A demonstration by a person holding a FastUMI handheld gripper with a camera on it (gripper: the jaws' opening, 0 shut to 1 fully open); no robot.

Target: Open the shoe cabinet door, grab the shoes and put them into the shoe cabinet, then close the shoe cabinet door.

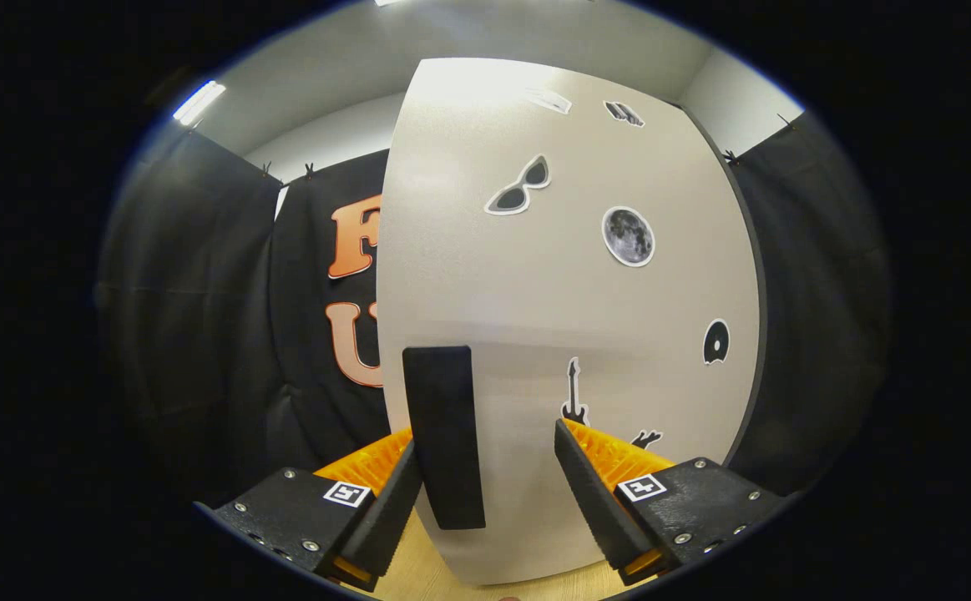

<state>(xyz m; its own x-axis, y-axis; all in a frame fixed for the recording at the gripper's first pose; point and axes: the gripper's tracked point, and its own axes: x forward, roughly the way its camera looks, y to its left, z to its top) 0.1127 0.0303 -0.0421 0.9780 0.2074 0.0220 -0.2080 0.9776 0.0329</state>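
Close squarely on the handle (444,434) and pull along the hinge arc so the pads don't slip. The gripper (485,467) is wide open, holding nothing. The handle stands between the fingers at about 11 o'clock, seemingly touching the left one, on the cabinet door (568,292).

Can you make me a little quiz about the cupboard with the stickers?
1. True or false: the cabinet door is wide open.
2. What sits between the gripper fingers? A) a shoe B) the black handle C) a sock
3. Fill in: the round sticker beside the sunglasses sticker shows a ____.

Key: 1 false, it looks shut. 2 B, fingers apart, one beside the handle. 3 moon.
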